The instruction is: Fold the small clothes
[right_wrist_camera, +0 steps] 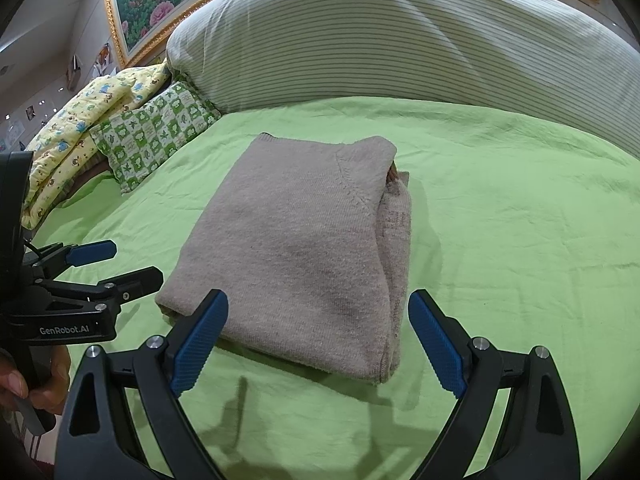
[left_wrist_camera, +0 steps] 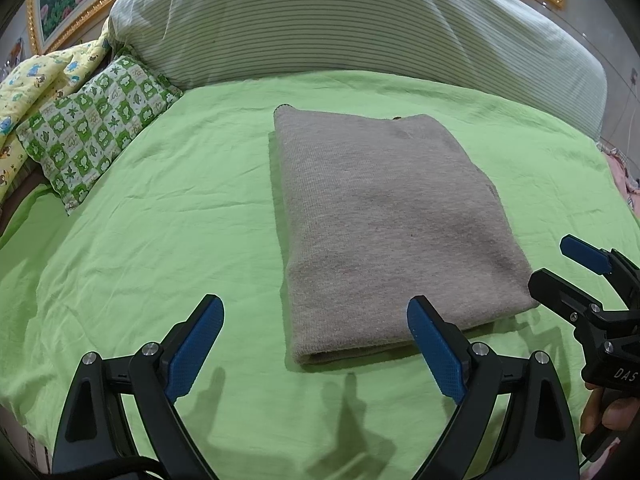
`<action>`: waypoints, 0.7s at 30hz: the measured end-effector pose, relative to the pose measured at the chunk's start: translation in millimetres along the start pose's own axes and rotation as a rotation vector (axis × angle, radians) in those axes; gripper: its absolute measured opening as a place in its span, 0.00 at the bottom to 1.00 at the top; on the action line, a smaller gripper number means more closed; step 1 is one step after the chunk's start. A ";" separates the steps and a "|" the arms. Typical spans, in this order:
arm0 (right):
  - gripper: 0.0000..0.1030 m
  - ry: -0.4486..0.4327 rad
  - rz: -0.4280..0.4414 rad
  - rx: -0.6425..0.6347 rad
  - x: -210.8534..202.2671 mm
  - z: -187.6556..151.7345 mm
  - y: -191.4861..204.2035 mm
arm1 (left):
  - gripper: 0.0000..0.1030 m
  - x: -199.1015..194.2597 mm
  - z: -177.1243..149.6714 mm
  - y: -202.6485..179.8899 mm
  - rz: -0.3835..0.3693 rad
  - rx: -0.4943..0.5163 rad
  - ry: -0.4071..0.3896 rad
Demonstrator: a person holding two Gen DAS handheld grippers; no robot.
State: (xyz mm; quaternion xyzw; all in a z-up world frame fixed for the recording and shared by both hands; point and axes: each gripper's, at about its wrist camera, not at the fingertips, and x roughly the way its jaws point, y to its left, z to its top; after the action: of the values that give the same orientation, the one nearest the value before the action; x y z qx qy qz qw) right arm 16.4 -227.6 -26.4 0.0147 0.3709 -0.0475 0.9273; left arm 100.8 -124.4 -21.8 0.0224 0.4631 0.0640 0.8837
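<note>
Risks snagging and undoing the folded sweater [left_wrist_camera: 372, 220] lying mid-bed [left_wrist_camera: 160, 220], since left gripper [left_wrist_camera: 316, 344] and right gripper [right_wrist_camera: 318, 344] both hover at its near edge with jaws spread wide, holding nothing.

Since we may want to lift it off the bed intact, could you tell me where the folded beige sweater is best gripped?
Probably the near folded edge of the beige sweater, approached from the front, low along the green sheet. That edge is rounded and thick, so all layers lift together. Both grippers, left gripper and right gripper, stand open before it.
</note>
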 end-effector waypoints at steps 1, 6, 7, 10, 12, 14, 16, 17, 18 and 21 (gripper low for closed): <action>0.89 0.000 0.001 0.000 0.4 0.1 -0.5 | 0.91 0.1 0.0 0.1 0.000 0.001 0.001; 0.89 0.000 0.000 0.001 -0.2 0.0 -1.3 | 0.91 -0.4 -0.2 -0.8 0.002 0.003 0.001; 0.89 0.000 -0.001 0.002 -0.4 0.3 -1.7 | 0.91 -0.6 -0.4 -1.2 0.002 0.003 0.002; 0.89 -0.001 0.000 0.002 -0.3 0.7 -2.8 | 0.91 -0.9 -0.7 -0.9 0.002 0.003 0.003; 0.89 -0.001 -0.002 0.002 0.1 1.2 -3.6 | 0.91 -1.1 -1.0 -0.5 -0.001 0.004 0.003; 0.89 -0.001 -0.001 0.001 0.4 1.9 -4.5 | 0.91 -1.0 -1.0 -0.1 -0.001 0.003 0.003; 0.89 0.000 0.000 0.001 0.7 2.3 -4.9 | 0.91 -1.0 -0.9 0.1 0.000 0.005 0.002; 0.89 0.000 -0.001 0.001 0.8 2.3 -4.9 | 0.91 -1.3 -1.2 0.2 0.001 0.006 0.002; 0.89 0.000 0.000 0.001 0.9 2.6 -6.2 | 0.91 -0.1 -0.5 0.4 -0.001 0.008 0.003; 0.89 0.000 -0.001 0.002 1.0 3.1 -7.0 | 0.91 1.3 0.6 2.0 -0.006 0.008 0.005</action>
State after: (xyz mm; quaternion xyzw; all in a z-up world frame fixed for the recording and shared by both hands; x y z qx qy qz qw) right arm 18.6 -234.9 -24.9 0.0157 0.3709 -0.0482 0.9273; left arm 101.9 -122.2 -22.3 0.0245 0.4655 0.0597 0.8827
